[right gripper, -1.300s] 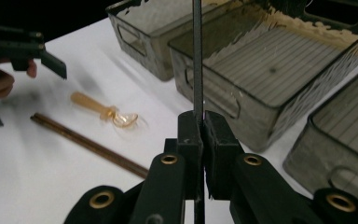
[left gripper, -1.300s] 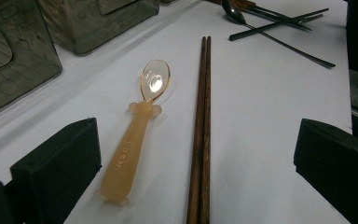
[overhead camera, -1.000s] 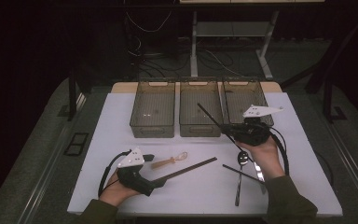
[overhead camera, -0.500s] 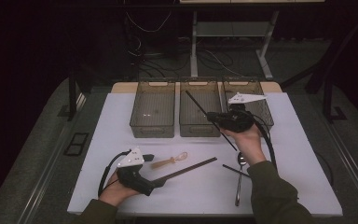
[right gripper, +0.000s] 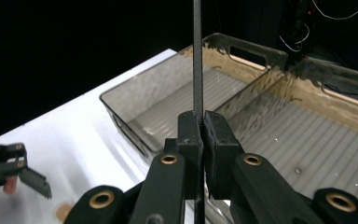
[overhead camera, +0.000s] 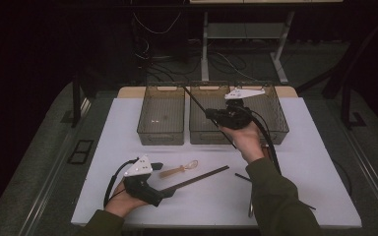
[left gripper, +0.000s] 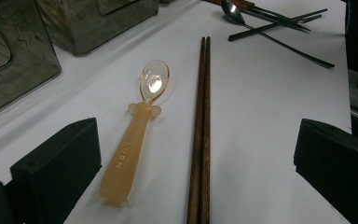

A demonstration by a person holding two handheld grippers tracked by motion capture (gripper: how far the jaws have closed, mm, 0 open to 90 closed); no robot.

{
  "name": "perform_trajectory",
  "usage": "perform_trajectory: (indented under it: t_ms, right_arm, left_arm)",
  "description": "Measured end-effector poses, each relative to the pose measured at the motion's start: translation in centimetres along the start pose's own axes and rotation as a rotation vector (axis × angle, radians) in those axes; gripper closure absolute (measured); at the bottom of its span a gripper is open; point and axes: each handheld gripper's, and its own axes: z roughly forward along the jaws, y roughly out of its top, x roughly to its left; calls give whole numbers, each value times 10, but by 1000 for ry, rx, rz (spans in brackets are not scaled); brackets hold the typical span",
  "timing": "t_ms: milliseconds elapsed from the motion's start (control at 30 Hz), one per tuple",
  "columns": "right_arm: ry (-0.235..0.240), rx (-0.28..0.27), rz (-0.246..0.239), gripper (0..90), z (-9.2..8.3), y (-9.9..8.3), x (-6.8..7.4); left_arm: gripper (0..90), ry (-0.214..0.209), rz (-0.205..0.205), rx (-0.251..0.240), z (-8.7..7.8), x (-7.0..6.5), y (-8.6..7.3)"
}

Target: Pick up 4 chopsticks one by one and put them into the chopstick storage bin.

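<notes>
The right tongs [overhead camera: 215,114] clamp a black chopstick [overhead camera: 196,101] above the middle bin [overhead camera: 202,132]. The left tongs [left gripper: 196,154] gape empty on the desk [overhead camera: 103,147] before that bin, around a wooden chopstick pair [left gripper: 200,130].

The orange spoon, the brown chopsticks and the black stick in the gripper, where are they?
orange spoon [left gripper: 131,149], left gripper view, on the middle of its handle.
brown chopsticks [left gripper: 203,121], left gripper view, midway along the pair.
black stick [right gripper: 197,56], right gripper view, on the shaft above the shut jaws.
</notes>
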Motion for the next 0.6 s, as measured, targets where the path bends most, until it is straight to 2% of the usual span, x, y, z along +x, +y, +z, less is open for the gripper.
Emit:
perform_trajectory:
  t_ms: [167, 267, 600]
  right_arm:
    - [-5, 2, 1, 858, 11, 12, 5]
    - [-18, 7, -21, 858, 21, 21, 7]
    - [-27, 6, -36, 858, 44, 38, 13]
  left_arm:
    - [1, -1, 6, 1, 0, 1, 0]
    - [1, -1, 0, -3, -1, 1, 0]
    - [1, -8, 7, -1, 0, 1, 0]
